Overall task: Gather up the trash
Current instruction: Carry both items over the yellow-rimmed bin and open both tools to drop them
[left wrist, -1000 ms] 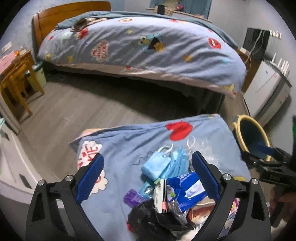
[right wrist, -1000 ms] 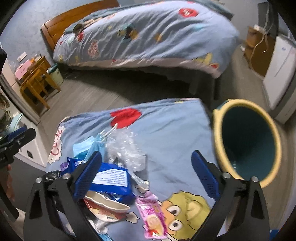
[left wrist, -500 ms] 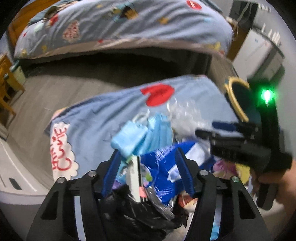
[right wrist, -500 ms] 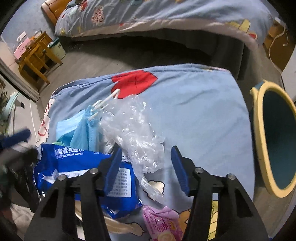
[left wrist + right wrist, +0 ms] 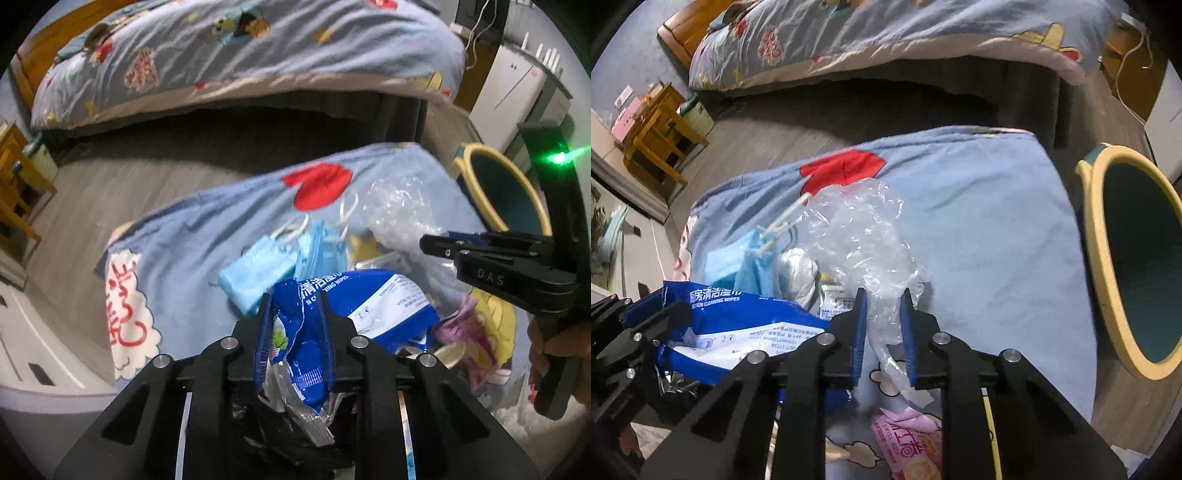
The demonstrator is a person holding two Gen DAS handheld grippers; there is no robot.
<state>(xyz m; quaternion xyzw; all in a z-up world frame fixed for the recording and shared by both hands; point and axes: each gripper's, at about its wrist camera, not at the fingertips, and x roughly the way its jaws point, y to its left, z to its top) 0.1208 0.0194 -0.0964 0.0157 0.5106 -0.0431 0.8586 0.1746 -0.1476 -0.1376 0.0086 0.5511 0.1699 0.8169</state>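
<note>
Trash lies heaped on a blue cartoon blanket (image 5: 979,221). My left gripper (image 5: 294,299) points down into the heap. Its jaws are closing, and the pads pinch a crumpled blue wipes packet (image 5: 369,302) at one end. My right gripper (image 5: 882,295) is closing too, with a clear plastic bag (image 5: 857,229) squeezed between its blue pads. In the left wrist view the right gripper (image 5: 436,240) reaches in from the right, held by a hand. Light blue face masks (image 5: 258,273), a pink snack wrapper (image 5: 908,443) and a black bag (image 5: 280,435) lie around the grippers.
A teal bin with a yellow rim (image 5: 1097,258) stands on the floor just right of the blanket. Beyond a strip of grey floor (image 5: 129,184) is a bed (image 5: 258,48). A wooden table (image 5: 661,129) is far left, a white appliance (image 5: 509,88) far right.
Both grippers came down onto the trash heap. Their jaws went from wide apart to narrow, the left onto the blue wipes packet and the right onto the clear plastic bag.
</note>
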